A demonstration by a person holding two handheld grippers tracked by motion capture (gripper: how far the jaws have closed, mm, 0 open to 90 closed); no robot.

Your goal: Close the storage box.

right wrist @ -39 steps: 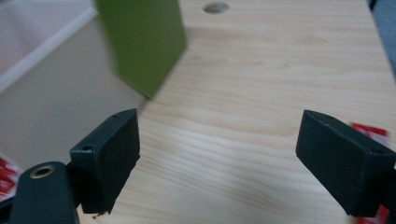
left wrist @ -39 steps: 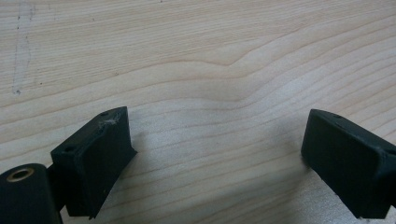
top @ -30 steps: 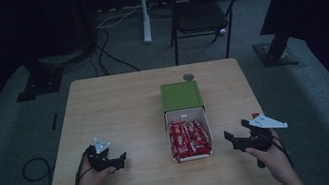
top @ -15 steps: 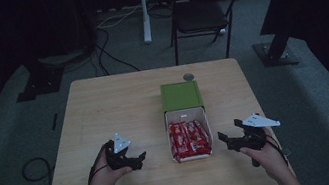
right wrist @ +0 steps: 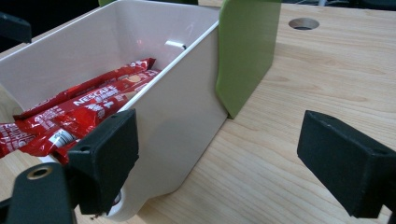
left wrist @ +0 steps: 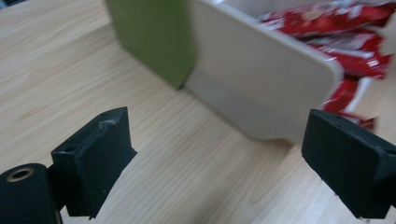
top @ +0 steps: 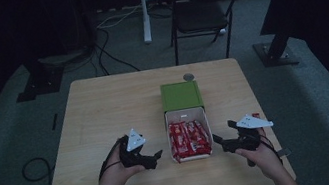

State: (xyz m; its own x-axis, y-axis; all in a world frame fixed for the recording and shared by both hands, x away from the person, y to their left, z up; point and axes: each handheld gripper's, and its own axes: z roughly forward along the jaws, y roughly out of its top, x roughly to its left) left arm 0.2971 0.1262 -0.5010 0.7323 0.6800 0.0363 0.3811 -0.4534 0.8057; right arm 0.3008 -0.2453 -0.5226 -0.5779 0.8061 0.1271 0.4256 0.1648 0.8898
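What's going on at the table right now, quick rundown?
Left gripper open, right gripper open, flanking the white box. Red packets inside, untouched. Green lid behind it. Nothing blocking.

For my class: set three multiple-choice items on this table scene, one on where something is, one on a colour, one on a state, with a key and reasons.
1. Where does the white box lie?
A. between the two grippers
B. at the table's far left corner
C. on the chair

2. What colour are the packets in the box?
A. blue
B. red
C. yellow

3. How do the left gripper's jaws stand?
A. shut on a packet
B. shut on nothing
C. open

Key:
1 A: in the high view the left gripper and the right gripper flank it.
2 B: red wrappers show.
3 C: in the left gripper view the jaws stand wide apart.
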